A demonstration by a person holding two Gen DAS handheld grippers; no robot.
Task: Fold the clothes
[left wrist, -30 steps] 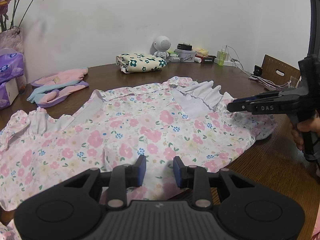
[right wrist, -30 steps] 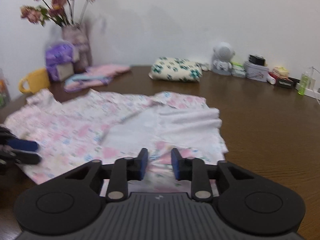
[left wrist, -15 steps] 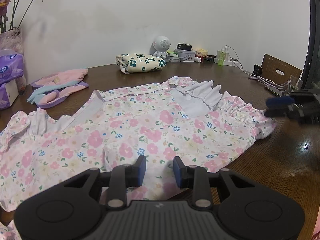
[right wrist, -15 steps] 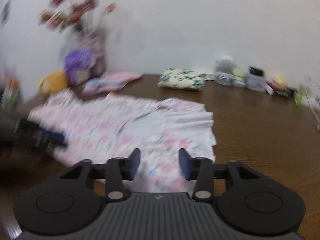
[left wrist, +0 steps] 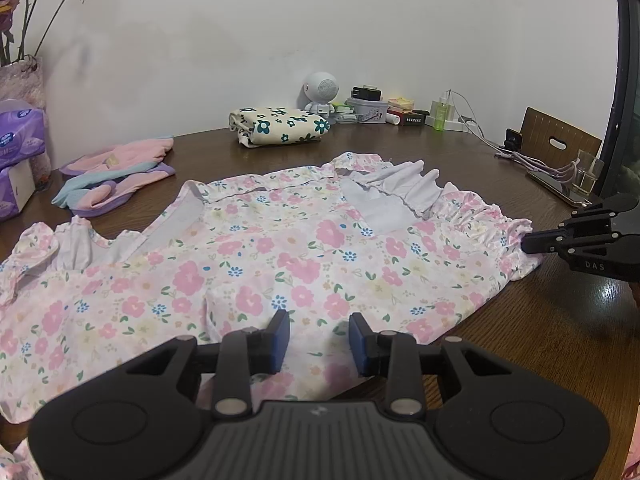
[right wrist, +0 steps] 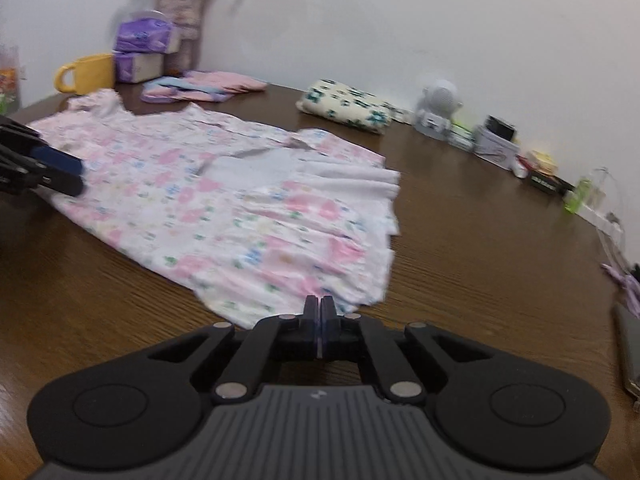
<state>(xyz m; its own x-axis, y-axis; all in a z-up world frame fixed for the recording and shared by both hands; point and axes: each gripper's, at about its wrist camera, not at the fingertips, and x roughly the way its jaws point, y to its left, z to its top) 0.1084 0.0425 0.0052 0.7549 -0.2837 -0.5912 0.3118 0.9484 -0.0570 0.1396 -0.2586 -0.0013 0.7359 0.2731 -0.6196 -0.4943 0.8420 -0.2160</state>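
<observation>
Now the dress (left wrist: 280,256) lies flat on the bench (left wrist: 540,340), its long axis running across between both claws. Right claw (right wrist: 319,320) has just snapped closed, apparently pinching the near ruffled edge. Left claw (left wrist: 319,338) hovers half-spread over the hem, gripping nothing.

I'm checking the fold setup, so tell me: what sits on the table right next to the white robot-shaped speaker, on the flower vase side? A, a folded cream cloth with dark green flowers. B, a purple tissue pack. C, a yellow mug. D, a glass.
A: the folded cream cloth with dark green flowers lies just beside the white robot-shaped speaker near the wall; the mug and tissue packs sit far off by the vase.
</observation>
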